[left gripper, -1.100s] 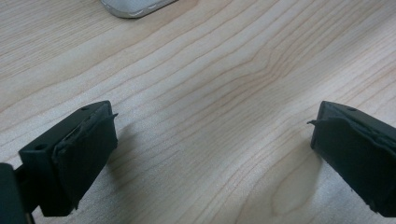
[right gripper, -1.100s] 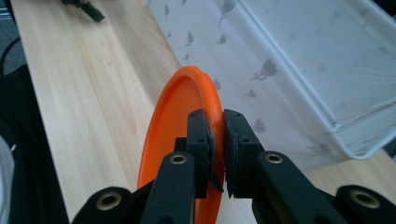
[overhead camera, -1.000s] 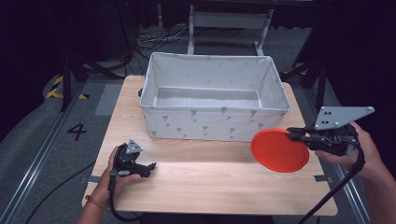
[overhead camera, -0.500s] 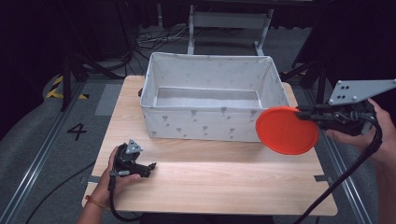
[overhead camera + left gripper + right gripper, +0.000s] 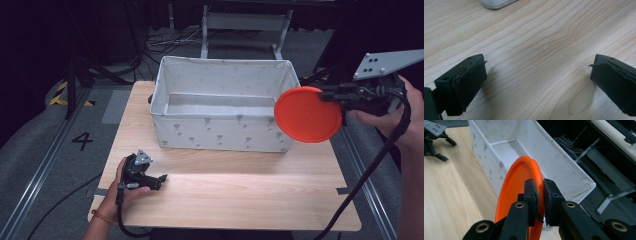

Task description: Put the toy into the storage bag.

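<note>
The right claw (image 5: 332,95), clenched on the orange plate (image 5: 306,114), has lifted it off the surface (image 5: 240,190) to the bin's (image 5: 220,132) 3 o'clock corner, probably for dropping in. The left claw (image 5: 162,177) rests released.

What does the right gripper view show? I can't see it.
Two black fingers pinch the rim of an orange plate, held on edge beside a white fabric bin. The bin stands on a wooden table, with the other gripper at far left.
</note>
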`<act>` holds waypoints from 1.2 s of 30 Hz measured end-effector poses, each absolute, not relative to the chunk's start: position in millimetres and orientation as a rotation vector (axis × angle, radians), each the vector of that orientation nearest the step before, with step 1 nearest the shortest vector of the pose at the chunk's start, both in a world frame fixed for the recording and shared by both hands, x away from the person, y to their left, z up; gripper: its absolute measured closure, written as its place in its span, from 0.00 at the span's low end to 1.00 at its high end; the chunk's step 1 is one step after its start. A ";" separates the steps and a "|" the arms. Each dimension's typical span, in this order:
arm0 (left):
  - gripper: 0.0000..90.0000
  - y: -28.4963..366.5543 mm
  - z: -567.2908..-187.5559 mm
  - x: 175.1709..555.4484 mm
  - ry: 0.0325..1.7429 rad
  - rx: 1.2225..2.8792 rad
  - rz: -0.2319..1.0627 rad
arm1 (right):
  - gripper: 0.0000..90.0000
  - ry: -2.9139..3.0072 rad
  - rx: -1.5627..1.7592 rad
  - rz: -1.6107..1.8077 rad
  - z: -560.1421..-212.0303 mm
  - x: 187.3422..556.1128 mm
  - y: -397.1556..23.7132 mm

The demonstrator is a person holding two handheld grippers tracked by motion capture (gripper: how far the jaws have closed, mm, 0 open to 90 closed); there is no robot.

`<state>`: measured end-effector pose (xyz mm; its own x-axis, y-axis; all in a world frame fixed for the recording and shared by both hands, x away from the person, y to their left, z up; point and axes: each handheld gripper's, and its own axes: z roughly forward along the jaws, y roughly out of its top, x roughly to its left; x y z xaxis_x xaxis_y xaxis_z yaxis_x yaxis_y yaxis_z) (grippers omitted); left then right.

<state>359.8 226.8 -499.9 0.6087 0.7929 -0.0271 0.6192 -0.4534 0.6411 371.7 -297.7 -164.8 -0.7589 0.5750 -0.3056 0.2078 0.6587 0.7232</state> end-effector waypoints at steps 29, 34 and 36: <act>0.01 227.6 -500.0 359.8 1.097 2.219 0.373 | 0.91 2.362 0.602 0.903 -178.5 477.8 -279.7; 0.01 227.7 -500.0 359.9 1.094 2.220 0.373 | 0.91 2.412 0.568 0.884 -194.3 494.2 -277.5; 0.01 228.0 -500.0 360.0 1.091 2.222 0.384 | 0.91 2.434 0.558 0.871 -201.1 499.0 -276.3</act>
